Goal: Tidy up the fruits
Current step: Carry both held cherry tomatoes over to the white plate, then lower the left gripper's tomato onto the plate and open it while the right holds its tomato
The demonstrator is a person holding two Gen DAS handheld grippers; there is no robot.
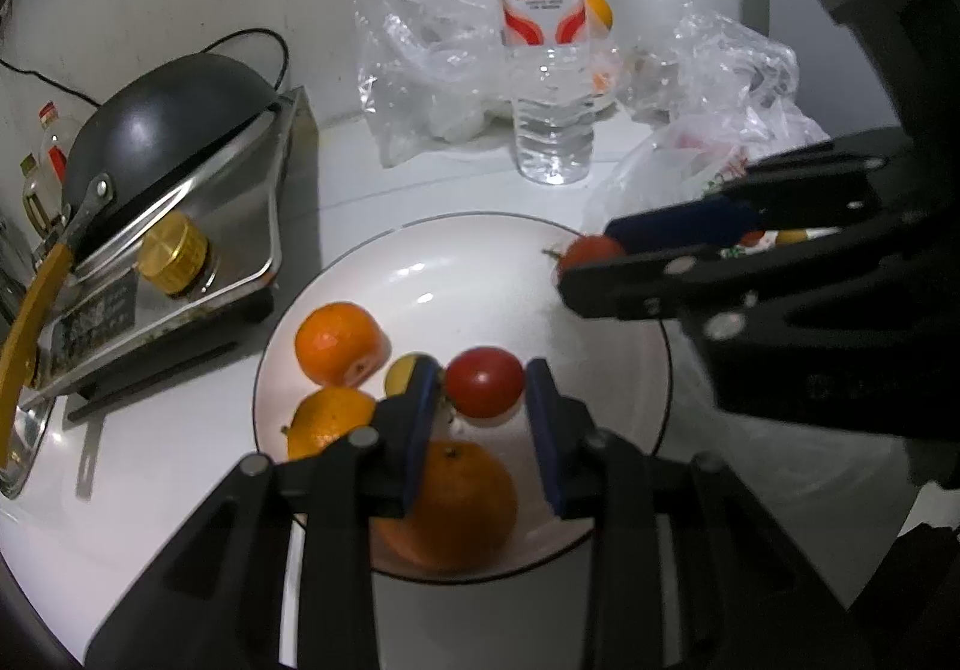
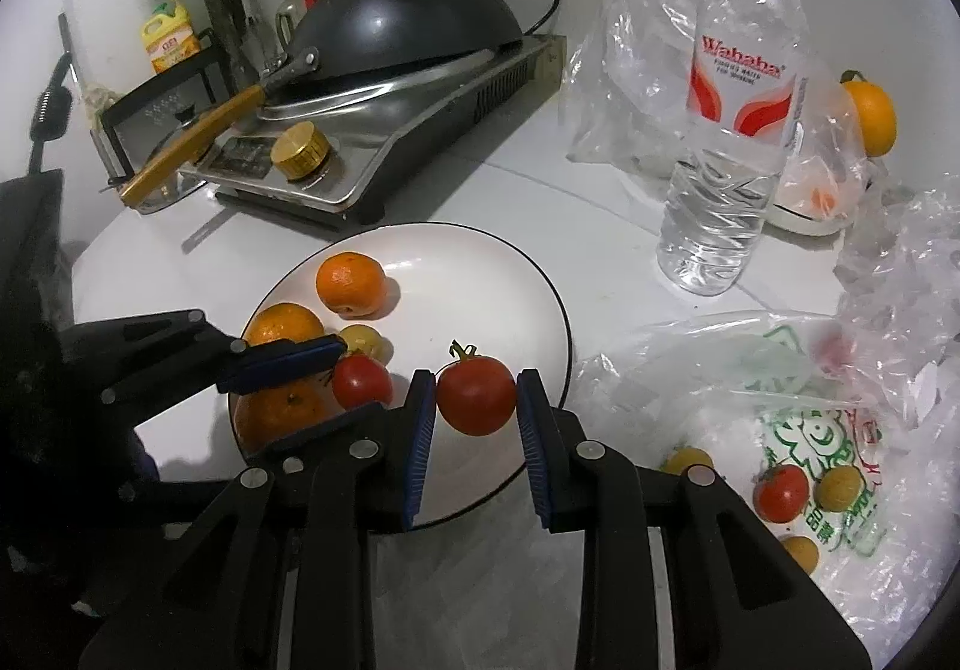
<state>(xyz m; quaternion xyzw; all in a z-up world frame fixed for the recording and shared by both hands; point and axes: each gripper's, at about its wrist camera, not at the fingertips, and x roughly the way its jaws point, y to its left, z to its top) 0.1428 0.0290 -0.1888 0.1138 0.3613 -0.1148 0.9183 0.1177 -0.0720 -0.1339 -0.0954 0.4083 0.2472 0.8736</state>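
Two handheld grippers hover over a white plate on a pale countertop; the right gripper is clamped on a red tomato with its green stem up, held above the plate's near right part; the left gripper has its pads around a second, smaller red tomato low over the fruit, the left pad touching it, a sliver of gap at the right pad; three oranges and a small yellow tomato lie on the plate's left side; to the right, a printed plastic bag holds more red and yellow tomatoes; beyond stand a Wahaha water bottle, crumpled clear bags, and an upturned black wok on a steel cooktop.
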